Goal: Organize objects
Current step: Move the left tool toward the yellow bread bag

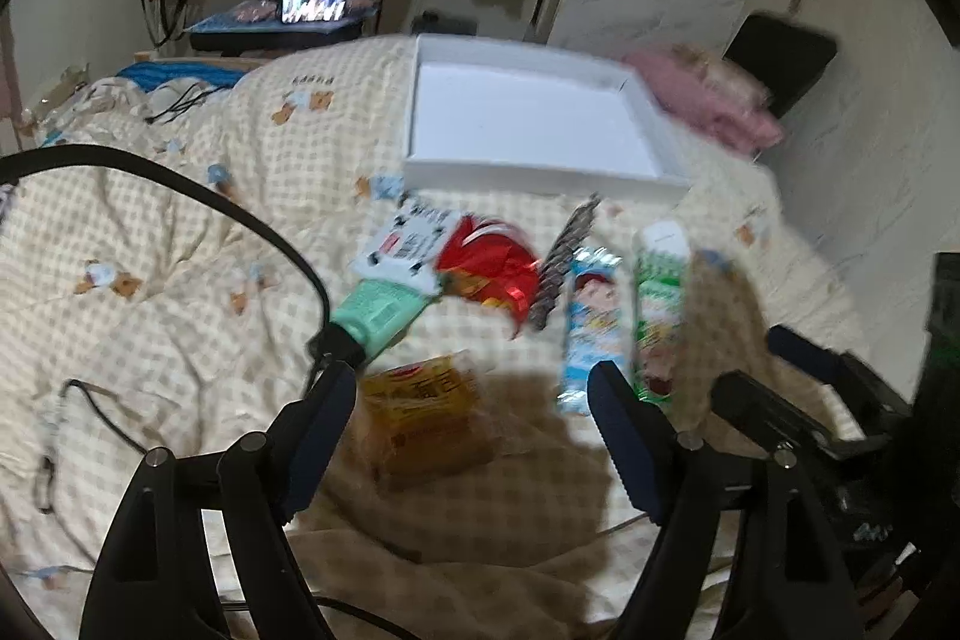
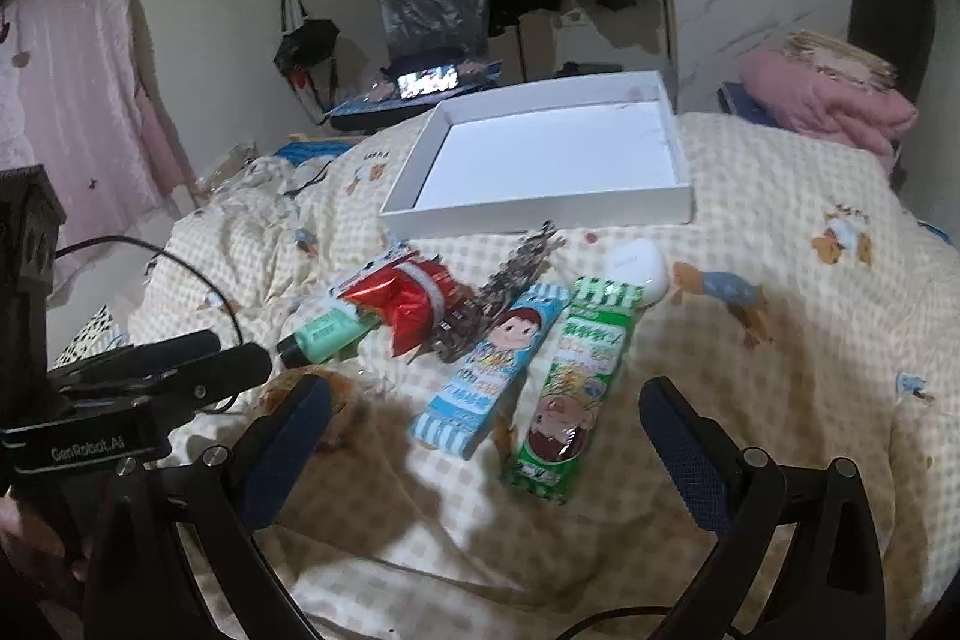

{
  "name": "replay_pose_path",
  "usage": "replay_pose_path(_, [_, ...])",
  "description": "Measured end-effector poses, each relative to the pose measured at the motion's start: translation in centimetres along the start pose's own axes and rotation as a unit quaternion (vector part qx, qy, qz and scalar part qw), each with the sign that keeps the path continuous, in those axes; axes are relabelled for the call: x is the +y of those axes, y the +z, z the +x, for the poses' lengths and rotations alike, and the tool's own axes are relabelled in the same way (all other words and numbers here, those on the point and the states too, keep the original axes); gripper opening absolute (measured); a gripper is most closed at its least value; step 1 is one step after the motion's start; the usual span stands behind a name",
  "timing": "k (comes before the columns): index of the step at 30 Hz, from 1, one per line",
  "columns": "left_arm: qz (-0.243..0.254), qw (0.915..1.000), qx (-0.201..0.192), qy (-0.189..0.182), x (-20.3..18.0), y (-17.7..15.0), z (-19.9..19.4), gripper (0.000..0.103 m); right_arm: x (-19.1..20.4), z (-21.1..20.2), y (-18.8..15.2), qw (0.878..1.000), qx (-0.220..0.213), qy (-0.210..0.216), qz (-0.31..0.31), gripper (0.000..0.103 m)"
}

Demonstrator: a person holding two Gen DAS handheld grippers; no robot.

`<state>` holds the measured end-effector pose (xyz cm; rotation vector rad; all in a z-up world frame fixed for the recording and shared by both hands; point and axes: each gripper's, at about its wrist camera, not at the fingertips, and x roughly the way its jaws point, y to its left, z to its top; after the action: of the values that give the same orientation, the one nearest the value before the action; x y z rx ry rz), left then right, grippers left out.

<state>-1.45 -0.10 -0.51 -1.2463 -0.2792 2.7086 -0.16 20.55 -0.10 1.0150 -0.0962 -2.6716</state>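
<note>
On the checked quilt lie a yellow snack packet (image 1: 420,406), a mint-green tube (image 1: 375,310), a red foil bag (image 1: 489,268), a dark patterned packet (image 1: 561,259), a blue candy box (image 1: 585,322) and a green candy box (image 1: 657,304). My left gripper (image 1: 474,400) is open, low over the yellow packet. My right gripper (image 2: 480,430) is open, with the blue box (image 2: 489,370) and green box (image 2: 573,388) between its fingers' lines. An empty white tray (image 2: 540,214) sits behind the pile. A small white case (image 2: 639,268) lies past the green box.
A black cable (image 1: 198,196) loops over the quilt at the left. A pink folded blanket (image 2: 828,100) lies far right. A chair with a lit phone (image 2: 429,79) stands beyond the bed. The left gripper body (image 2: 150,370) shows in the right wrist view.
</note>
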Motion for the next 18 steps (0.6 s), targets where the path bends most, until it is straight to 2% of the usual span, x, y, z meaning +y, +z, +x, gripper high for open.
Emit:
replay_pose_path(2, [-0.006,0.9991,0.002,0.042,0.4,0.5,0.0,0.082,0.0,0.2,0.0,1.000,0.004,0.000,-0.001,0.103])
replay_pose_path(3, [-0.014,0.9988,0.001,0.048,0.7,0.6,-0.1,0.082,0.0,0.1,-0.1,1.000,0.004,0.000,0.000,0.103])
replay_pose_path(7, [-0.069,0.9976,0.007,-0.005,2.8,1.5,-0.3,0.082,-0.5,0.4,-0.1,1.000,0.010,0.003,0.012,0.103])
replay_pose_path(9, [-0.080,0.9967,0.008,-0.011,3.4,2.4,-0.6,0.082,-0.6,0.7,-0.1,1.000,0.016,0.005,0.015,0.103])
replay_pose_path(14, [-0.036,0.9990,-0.003,0.026,2.9,4.3,-1.1,0.082,-0.4,0.7,-0.2,1.000,0.016,0.011,0.011,0.103])
replay_pose_path(18, [-0.036,0.9993,-0.006,-0.007,2.7,4.1,-1.0,0.082,-0.7,0.9,-0.2,1.000,0.021,0.014,0.017,0.103])
